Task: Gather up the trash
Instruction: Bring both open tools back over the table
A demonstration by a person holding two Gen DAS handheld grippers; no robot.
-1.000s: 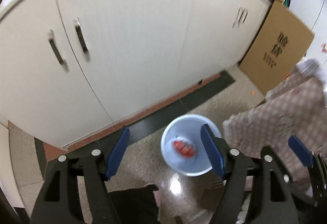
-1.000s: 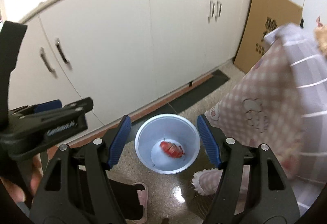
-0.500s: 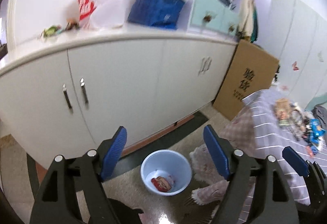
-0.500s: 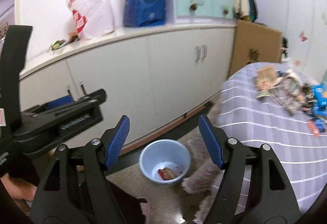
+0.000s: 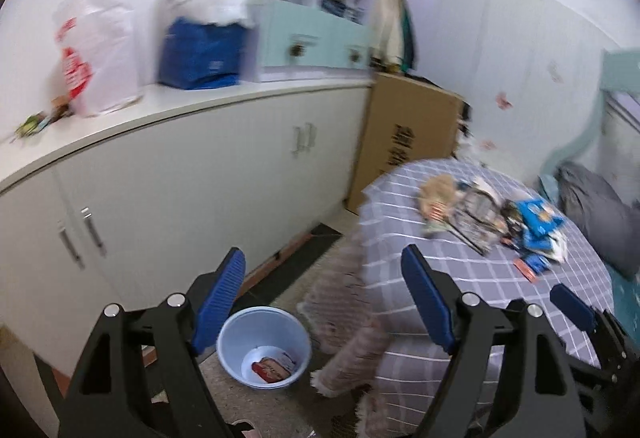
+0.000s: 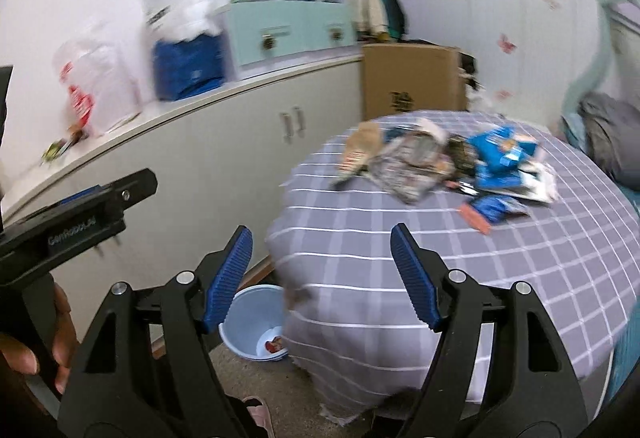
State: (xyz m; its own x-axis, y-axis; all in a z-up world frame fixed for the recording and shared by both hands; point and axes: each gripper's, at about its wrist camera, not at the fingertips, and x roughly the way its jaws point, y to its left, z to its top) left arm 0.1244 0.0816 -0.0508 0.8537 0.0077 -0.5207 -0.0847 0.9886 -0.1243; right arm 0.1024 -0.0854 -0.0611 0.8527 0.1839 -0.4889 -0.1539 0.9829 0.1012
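Both views have swung up from the bin (image 5: 264, 348) to the table (image 6: 400, 250). Left gripper (image 5: 324, 300) and right gripper (image 6: 322, 278) stand wide open and empty, ready for the wrappers (image 6: 444, 162) heaped on the table; one wrapper already lies in the bin.

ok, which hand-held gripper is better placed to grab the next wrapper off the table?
Probably right. The right hand-held gripper is open, empty and faces the wrapper pile over the table. The left hand-held gripper, also open and empty, sits nearer the bin.
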